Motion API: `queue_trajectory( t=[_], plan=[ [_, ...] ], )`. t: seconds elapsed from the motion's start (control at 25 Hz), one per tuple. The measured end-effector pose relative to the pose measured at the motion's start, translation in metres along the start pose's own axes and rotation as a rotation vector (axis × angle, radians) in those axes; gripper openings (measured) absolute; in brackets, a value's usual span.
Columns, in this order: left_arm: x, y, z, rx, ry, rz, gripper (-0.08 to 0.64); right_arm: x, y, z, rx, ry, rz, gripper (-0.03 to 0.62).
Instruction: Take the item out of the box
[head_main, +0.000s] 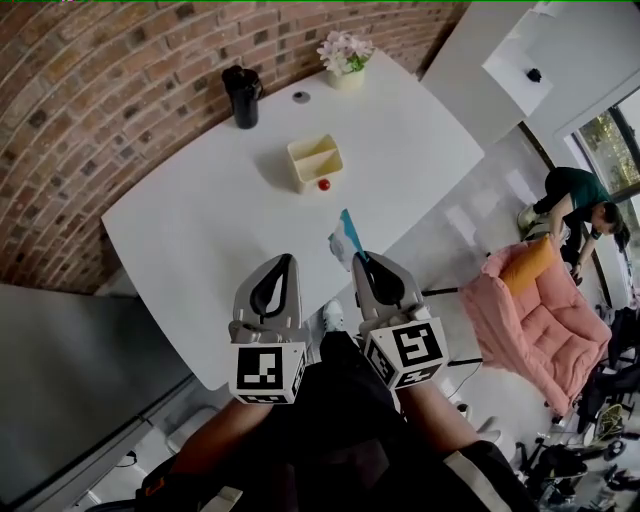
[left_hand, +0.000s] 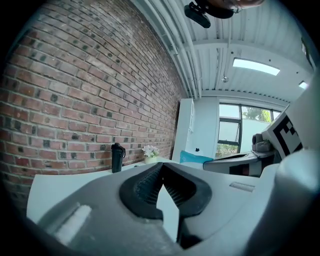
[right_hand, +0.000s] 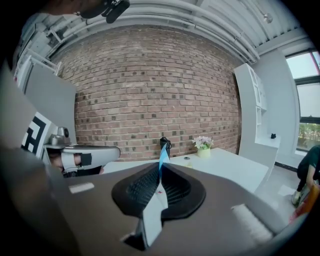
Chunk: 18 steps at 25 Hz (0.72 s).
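Note:
A cream open box (head_main: 315, 162) stands on the white table (head_main: 200, 230), with a small red ball (head_main: 324, 184) lying just outside its near side. My right gripper (head_main: 362, 262) is over the table's near edge, well short of the box, shut on a thin blue and white packet (head_main: 347, 238) that sticks out past its tips. In the right gripper view the packet (right_hand: 162, 159) runs up between the pads. My left gripper (head_main: 285, 262) hovers beside it, shut, with nothing between its jaws (left_hand: 162, 167).
A black tumbler (head_main: 242, 96), a small grey disc (head_main: 301, 97) and a pot of flowers (head_main: 345, 55) stand at the table's far side by the brick wall. A pink armchair (head_main: 535, 310) and a crouching person (head_main: 575, 200) are off to the right.

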<state>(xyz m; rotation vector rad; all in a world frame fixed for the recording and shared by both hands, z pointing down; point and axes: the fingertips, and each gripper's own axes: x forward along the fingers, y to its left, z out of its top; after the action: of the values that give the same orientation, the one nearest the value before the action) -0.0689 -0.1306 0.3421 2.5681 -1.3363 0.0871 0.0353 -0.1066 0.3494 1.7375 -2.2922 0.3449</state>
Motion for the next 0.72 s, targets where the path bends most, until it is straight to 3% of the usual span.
queue_trajectory(
  t=[0.72],
  plan=[
    [-0.009,-0.036,-0.017,0.015,0.027,0.023,0.005,-0.031,-0.008,-0.013,-0.039,-0.004,0.046,0.009]
  ],
)
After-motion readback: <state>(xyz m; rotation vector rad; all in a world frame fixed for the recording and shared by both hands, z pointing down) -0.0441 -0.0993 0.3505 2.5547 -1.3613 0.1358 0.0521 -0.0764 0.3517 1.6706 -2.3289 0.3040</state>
